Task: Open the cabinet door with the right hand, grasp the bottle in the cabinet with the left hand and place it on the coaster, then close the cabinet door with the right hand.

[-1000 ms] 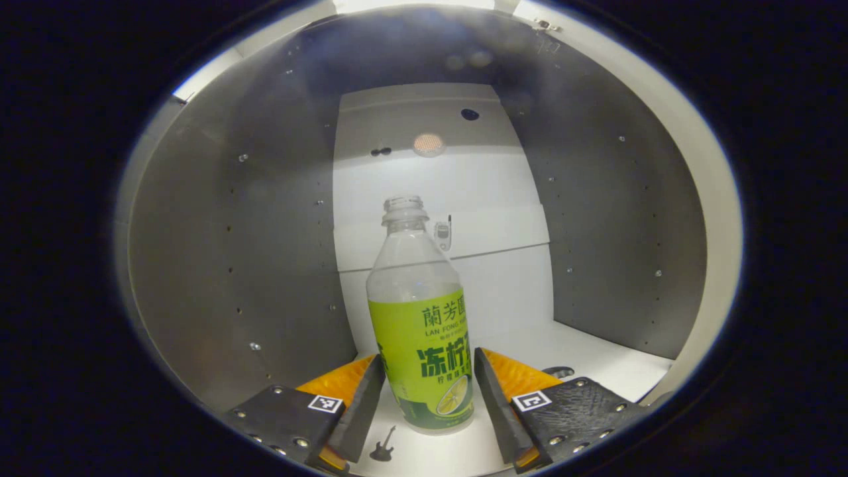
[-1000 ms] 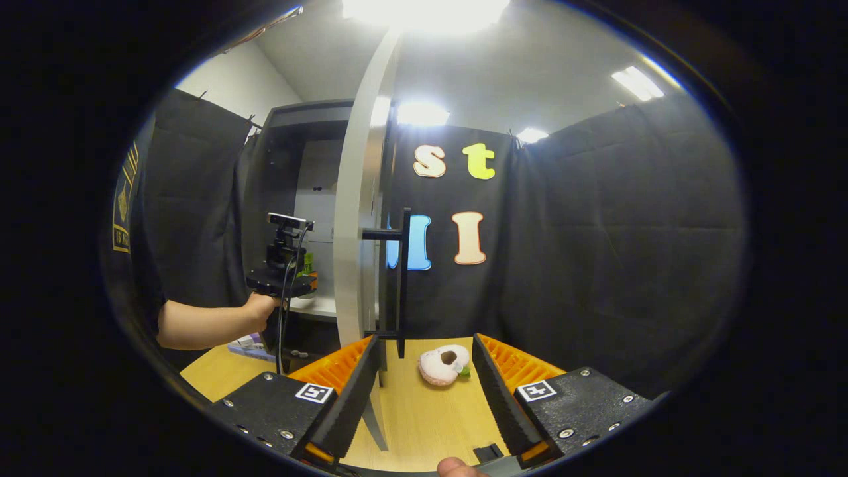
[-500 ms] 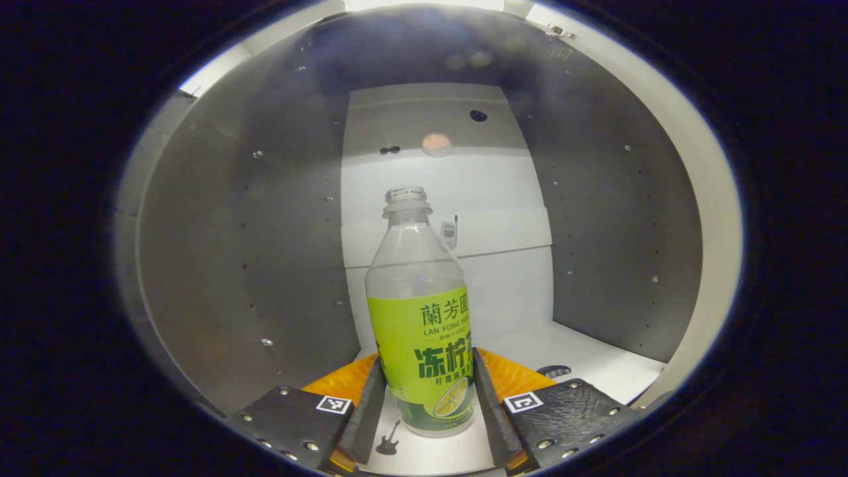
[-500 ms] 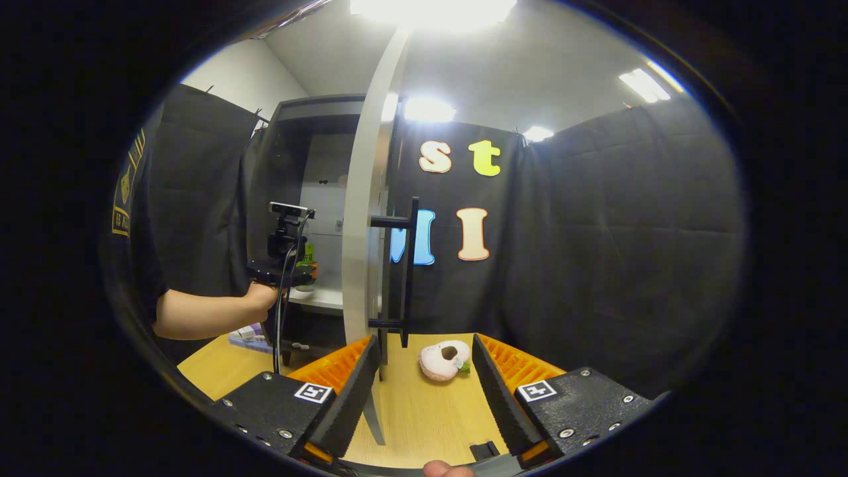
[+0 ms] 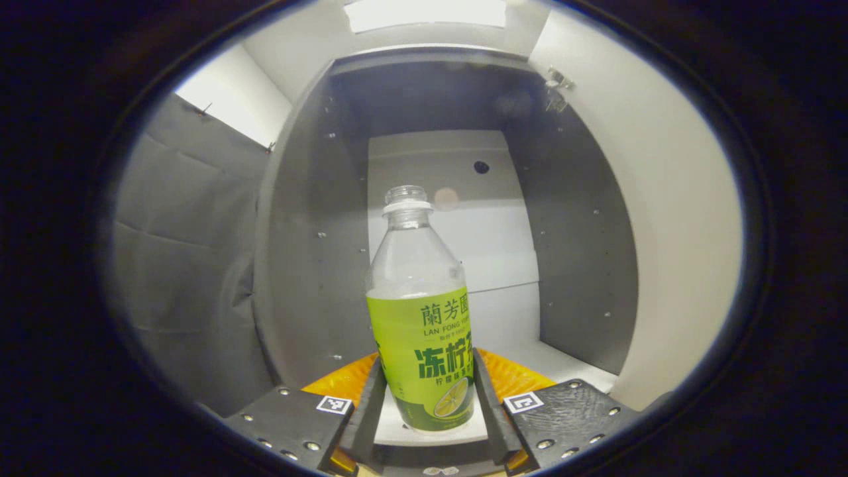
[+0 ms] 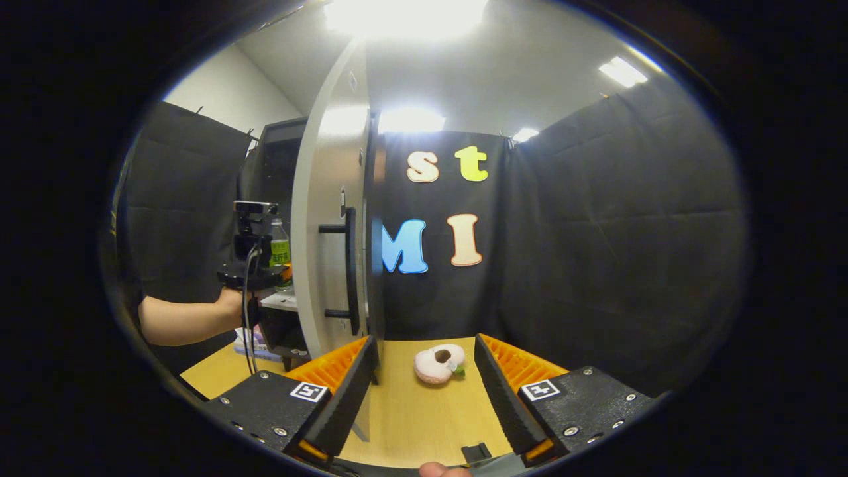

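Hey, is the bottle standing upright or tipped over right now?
Upright. In the left gripper view the bottle stands neck-up, uncapped mouth on top, with the left gripper closed on both sides of its label.

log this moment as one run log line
left gripper: shut on clear plastic bottle with green label, at cabinet mouth | right gripper: open, idle | white cabinet door: open | coaster: pending

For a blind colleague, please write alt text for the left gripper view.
The left tool grips a clear, uncapped plastic bottle with a green label, upright between both fingers, before an open grey cabinet.
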